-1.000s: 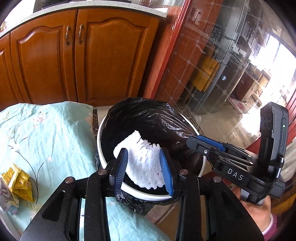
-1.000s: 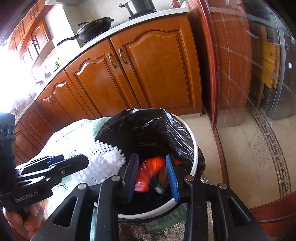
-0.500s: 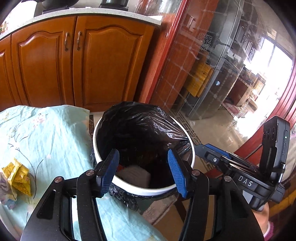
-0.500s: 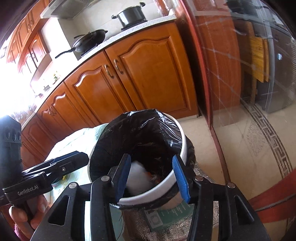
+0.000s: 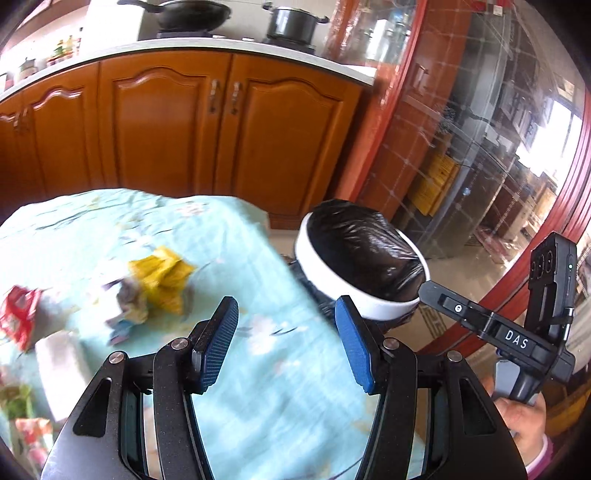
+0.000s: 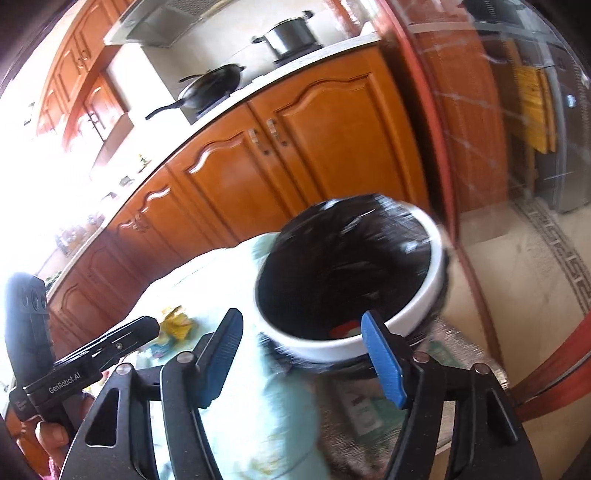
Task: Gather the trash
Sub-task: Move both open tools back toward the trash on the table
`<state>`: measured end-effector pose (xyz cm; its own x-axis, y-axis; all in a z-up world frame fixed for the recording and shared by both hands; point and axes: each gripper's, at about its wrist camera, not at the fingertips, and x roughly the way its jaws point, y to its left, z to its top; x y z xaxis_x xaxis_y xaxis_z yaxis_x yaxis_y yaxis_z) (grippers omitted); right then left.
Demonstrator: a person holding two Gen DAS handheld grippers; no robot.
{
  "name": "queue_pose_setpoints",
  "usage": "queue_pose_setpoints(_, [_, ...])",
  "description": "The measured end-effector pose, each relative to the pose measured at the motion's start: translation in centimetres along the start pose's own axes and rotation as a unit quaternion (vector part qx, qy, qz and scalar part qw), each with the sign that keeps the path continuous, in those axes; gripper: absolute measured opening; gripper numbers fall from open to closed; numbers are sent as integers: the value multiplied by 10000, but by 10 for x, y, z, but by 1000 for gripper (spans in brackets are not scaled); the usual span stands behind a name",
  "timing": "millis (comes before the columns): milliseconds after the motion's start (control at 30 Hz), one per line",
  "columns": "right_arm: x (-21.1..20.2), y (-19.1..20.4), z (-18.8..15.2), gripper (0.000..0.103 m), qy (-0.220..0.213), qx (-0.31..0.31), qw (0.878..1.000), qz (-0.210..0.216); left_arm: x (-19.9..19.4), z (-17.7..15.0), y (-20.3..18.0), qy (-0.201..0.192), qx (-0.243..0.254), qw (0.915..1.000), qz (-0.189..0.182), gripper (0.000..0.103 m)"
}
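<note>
A white bin with a black liner [image 5: 364,258] stands beside the table's right edge; it also shows in the right wrist view [image 6: 417,310], with red and white trash at its bottom [image 6: 345,328]. My left gripper [image 5: 286,343] is open and empty above the light blue tablecloth [image 5: 229,236]. A yellow wrapper [image 5: 162,277], a crumpled pale wrapper [image 5: 129,314], a red packet [image 5: 18,314] and a white piece [image 5: 59,365] lie on the cloth to its left. My right gripper [image 6: 303,354] is open and empty, just short of the bin's near rim.
Wooden cabinets [image 5: 177,122] with a wok [image 5: 188,14] and a pot [image 5: 295,22] on the counter stand behind the table. A red-framed glass door [image 5: 461,155] is at the right. More packets [image 5: 26,424] lie at the table's near left.
Both grippers let go of their trash into the bin, opened wide and pulled back. The left one swung left over the table; the white foam net and orange wrapper left the jaws.
</note>
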<state>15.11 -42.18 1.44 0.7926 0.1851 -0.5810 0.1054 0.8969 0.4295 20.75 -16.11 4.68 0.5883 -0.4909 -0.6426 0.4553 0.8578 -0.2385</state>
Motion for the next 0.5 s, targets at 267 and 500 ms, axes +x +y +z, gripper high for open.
queue_pose_setpoints(267, [23, 56, -21, 82, 333, -270, 9981, 431, -43, -21, 57, -43, -338, 9986, 409, 61])
queue_pose_setpoints(500, [44, 100, -30, 94, 553, -503, 9948, 693, -78, -29, 107, -251, -576, 9950, 775, 67])
